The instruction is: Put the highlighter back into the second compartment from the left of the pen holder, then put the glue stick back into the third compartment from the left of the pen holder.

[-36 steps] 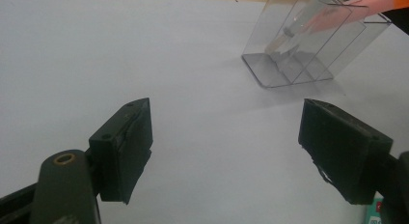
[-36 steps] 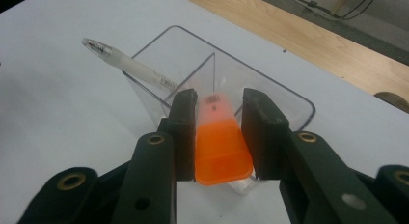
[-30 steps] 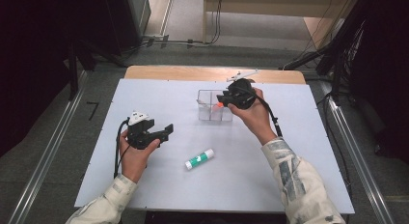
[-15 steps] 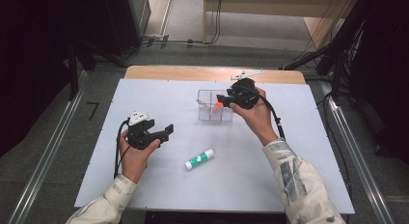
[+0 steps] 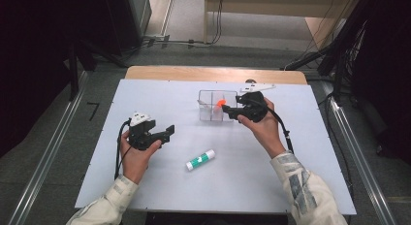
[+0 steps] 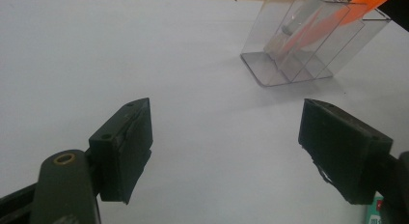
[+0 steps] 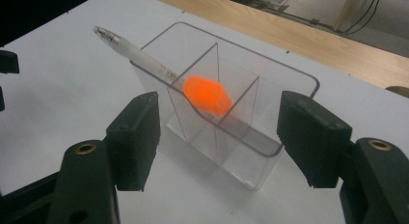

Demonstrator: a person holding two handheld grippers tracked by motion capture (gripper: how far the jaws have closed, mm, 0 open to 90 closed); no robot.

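the right gripper (image 5: 231, 111) sits just beside the clear organizer (image 5: 209, 113), on its right as the high view shows it, and its jaws have just been opening. in the right gripper view they stand wide apart with nothing pressed between the pads; the organizer lies beyond and between them, untouched. an orange highlighter (image 7: 208, 94) leans in the organizer's compartments, its bright cap up near the top edge of a divider, and a pale pen (image 7: 132, 50) slants out over the far rim with its clear tip in the air. which compartment holds the foot of each is hard to tell through the clear walls.

the left gripper (image 5: 167, 133) rests low over the white table (image 5: 300, 157), well apart from the organizer, held in the person's left hand (image 5: 135, 154). its jaws are wide as well, with bare table between them in the left gripper view. in that view the organizer (image 6: 299, 50) stands farther off at upper right, the highlighter's orange body showing through it.

a glue stick (image 5: 200, 159) with a green label lies on its side on the table, between the two hands and nearer the person, touching neither gripper.
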